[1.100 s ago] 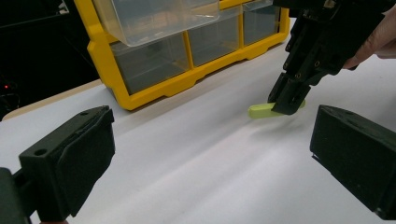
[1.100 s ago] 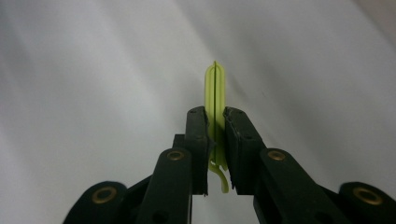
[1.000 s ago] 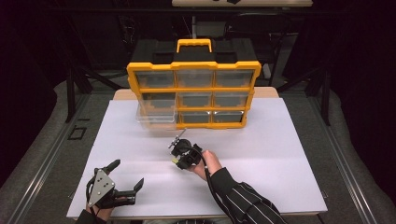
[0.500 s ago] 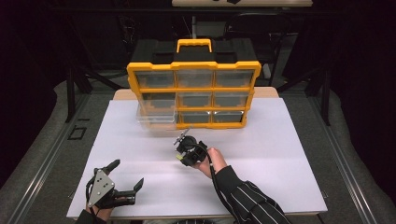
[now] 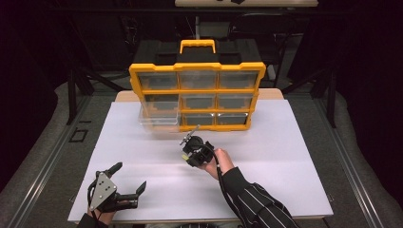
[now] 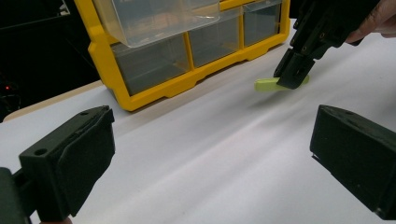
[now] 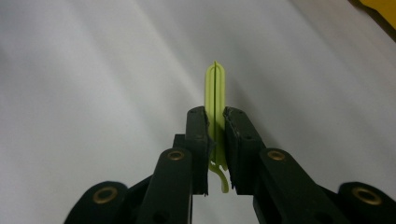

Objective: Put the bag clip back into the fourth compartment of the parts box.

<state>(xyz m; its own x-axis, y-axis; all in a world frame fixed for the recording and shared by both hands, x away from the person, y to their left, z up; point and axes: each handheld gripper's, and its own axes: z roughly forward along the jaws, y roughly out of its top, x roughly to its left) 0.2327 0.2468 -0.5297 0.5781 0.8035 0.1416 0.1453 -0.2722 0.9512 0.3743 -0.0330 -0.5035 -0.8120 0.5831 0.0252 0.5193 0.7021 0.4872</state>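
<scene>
My right gripper [image 7: 215,122] is shut on a thin lime-green plastic piece [image 7: 215,86], whose rounded tip sticks out past the jaws. In the left gripper view, that green piece [image 6: 266,84] is at the white table surface under the right gripper [image 6: 295,74]; I cannot tell whether it touches. In the high view, a hand holds the right gripper [image 5: 188,155] at mid-table, in front of the yellow drawer organizer [image 5: 197,88]. My left gripper [image 5: 127,179] rests near the front left edge, open and empty, its jaws wide apart [image 6: 212,158].
One clear drawer [image 5: 159,119] sticks out of the organizer's left column; in the left gripper view that drawer [image 6: 154,18] overhangs the table. The white tabletop [image 5: 285,156] is bare to the right. Dark floor and stands surround the table.
The right gripper has shifted slightly right and towards the organizer with the green piece. The left gripper has stayed where it was.
</scene>
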